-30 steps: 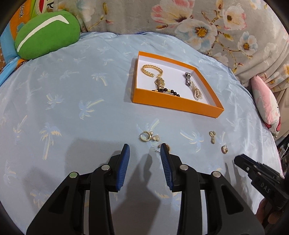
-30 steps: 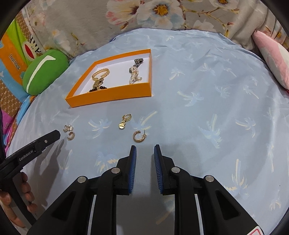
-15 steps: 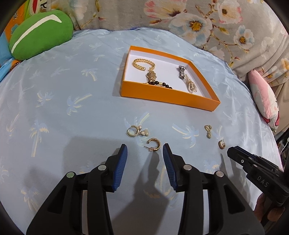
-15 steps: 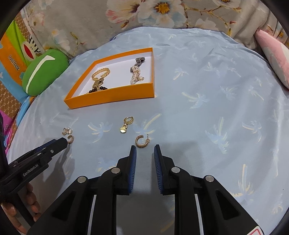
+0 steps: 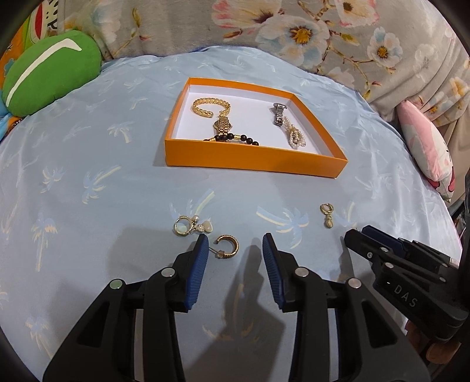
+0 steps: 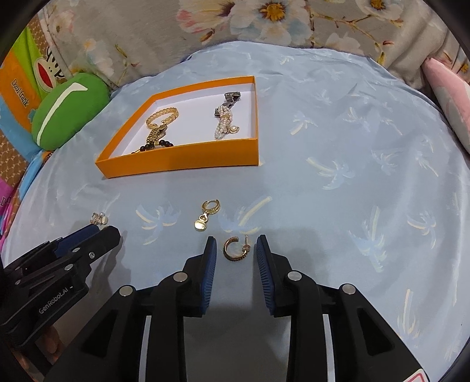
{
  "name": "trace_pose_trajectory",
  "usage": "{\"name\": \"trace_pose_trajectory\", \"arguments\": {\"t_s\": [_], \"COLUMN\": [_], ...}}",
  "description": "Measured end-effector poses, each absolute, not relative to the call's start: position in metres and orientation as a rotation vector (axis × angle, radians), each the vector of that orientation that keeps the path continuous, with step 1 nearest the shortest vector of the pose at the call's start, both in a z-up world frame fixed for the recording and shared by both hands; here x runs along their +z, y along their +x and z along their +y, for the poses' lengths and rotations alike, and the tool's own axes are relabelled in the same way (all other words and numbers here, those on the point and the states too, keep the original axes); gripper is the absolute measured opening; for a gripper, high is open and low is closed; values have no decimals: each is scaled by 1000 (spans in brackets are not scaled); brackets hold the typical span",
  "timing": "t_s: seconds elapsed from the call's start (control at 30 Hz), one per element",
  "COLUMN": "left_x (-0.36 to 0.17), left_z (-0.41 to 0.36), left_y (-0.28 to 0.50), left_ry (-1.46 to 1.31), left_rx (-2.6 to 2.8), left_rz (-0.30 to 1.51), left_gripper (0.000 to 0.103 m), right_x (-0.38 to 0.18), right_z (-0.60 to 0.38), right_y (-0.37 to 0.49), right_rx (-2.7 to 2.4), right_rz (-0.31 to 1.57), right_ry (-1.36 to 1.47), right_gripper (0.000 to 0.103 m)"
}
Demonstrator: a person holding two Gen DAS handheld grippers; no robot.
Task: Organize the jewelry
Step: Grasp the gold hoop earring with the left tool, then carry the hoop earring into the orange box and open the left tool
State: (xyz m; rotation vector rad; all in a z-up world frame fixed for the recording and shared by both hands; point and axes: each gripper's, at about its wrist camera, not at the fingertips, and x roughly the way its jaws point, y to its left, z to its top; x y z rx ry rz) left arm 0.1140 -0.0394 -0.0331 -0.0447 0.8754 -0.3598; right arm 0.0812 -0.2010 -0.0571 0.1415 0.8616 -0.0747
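Surface: round table [image 5: 88, 164] under a pale blue palm-print cloth; its edge curves close behind the box and drops off at the right, by a pink cushion [image 5: 426, 147].
Box: orange box [image 5: 255, 160], open top, white floor, low walls, mid-table beyond both grippers. Bare cloth lies all round it.
Box contents: gold bracelet [image 5: 210, 107] at the left, with a gold watch band and dark beads by the near wall; pearl strand [image 5: 295, 135] at the right. The white floor between the two groups is bare.
Left gripper: left gripper [image 5: 235, 249] low over the cloth, fingers apart and closing. A gold hoop [image 5: 227, 246] lies between the tips, nearer the left finger [image 5: 195, 273]; its post comes close to that pad, contact not clear. Not gripped.
Right gripper: right gripper [image 6: 236, 249], fingers apart and opening. A second hoop [image 6: 235, 248] lies on the cloth between the tips, clear of both pads.
Loose pieces: pearl ring cluster [image 5: 191, 226] just left of the left gripper's tips; drop earring [image 6: 207, 214] between the grippers, nearer the box.
Room: wide bare cloth right of the right gripper and left of the left gripper. The two grippers sit close side by side.
Borders: green cushion [image 5: 50, 73] at far left, off the table edge; floral fabric [image 5: 293, 26] behind.
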Motion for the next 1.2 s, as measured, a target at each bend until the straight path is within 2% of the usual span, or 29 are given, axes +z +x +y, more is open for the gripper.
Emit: {"name": "trace_pose_trajectory", "arguments": {"t_s": [0.07,0.13,0.17,0.23,0.3,0.4,0.63,0.73,1.07,1.1,1.13,1.2], "left_x": [-34,-34,-35,-35,-35,-34,-29,-26,-35,-35,-35,-36], "left_z": [-38,-37,-36,-35,-36,-38,-37,-39,-50,-51,-50,-49], "left_y": [114,115,115,115,115,113,106,101,101,101,102,102], "left_ry": [-45,-50,-53,-56,-54,-48,-70,-57,-4,-2,-6,-15], "left_rx": [-359,-361,-362,-363,-372,-382,-415,-414,-386,-386,-390,-395], "left_rz": [873,875,875,875,878,879,876,865,858,857,857,860], "left_gripper": [29,19,18,16,7,4,6,23,23,22,16,16], "right_x": [-57,-57,-57,-57,-57,-56,-54,-54,-55,-56,-56,-56], "right_z": [-198,-196,-196,-196,-196,-197,-201,-203,-205,-205,-205,-205], "right_y": [82,82,82,82,82,81,75,72,70,70,69,69], "right_rx": [-91,-97,-93,-94,-93,-92,-93,-95,-93,-92,-92,-91], "right_rz": [859,856,856,856,856,856,850,849,850,850,850,849], "right_ry": [108,87,91,93,96,103,128,137,143,144,143,146], "right_gripper": [25,19,18,18,18,17,17,17,17,17,17,17]}}
